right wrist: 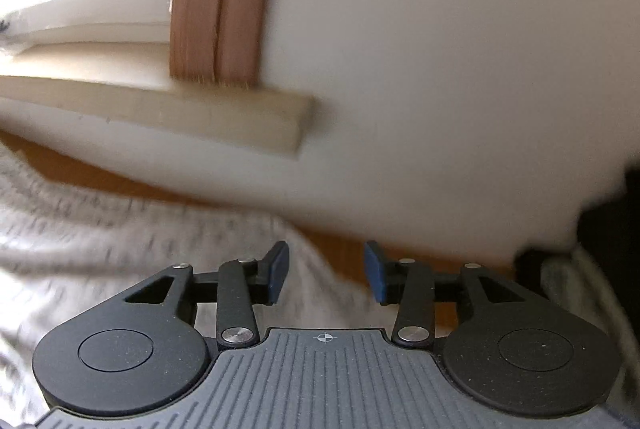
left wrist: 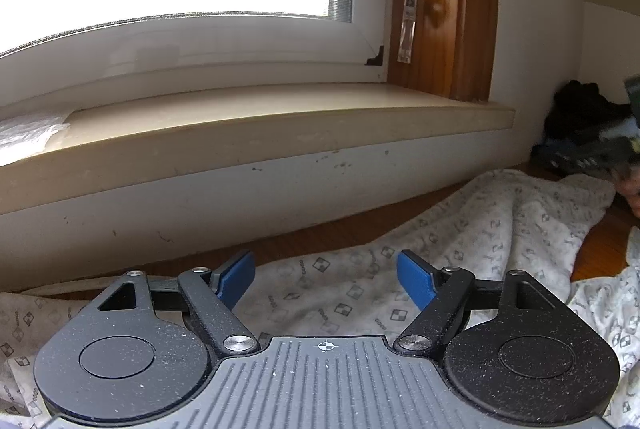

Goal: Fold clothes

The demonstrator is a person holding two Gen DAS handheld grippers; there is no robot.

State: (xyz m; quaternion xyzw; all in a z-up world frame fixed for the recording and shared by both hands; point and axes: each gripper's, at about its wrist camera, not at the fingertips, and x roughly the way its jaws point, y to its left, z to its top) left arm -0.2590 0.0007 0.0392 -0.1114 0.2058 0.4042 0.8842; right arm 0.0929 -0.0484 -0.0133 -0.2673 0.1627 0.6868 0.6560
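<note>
Two tongs in play, neither holding anything. Left tongs stand wide, blue pads clear, hovering just above the printed garment: pale grey cloth with small checker-diamond marks, spread rumpled over the wooden desk. Right tongs are about half open, nothing between the pads; below them the garment's edge and a strip of bare desk.

Step, my read: between grasps, laying the cloth out before a fold. The far right corner of the garment is bunched up in a ridge, so it isn't flat yet. Next move calls for each tong to drop onto an edge or corner, pinch a single layer, then pull apart to flatten or carry the edge over.

Beyond the cloth: white wall, beige window sill, wood frame, blown-out window. Dark clothing pile in the far right corner by the wall.

Hard to make out: right wrist view is smeared by motion, print unreadable there. In the left view the right tongs are only a dark blur at the frame's right edge. Garment type unclear: no sleeve, collar or hem seen, and it's cut off at the bottom and right.
</note>
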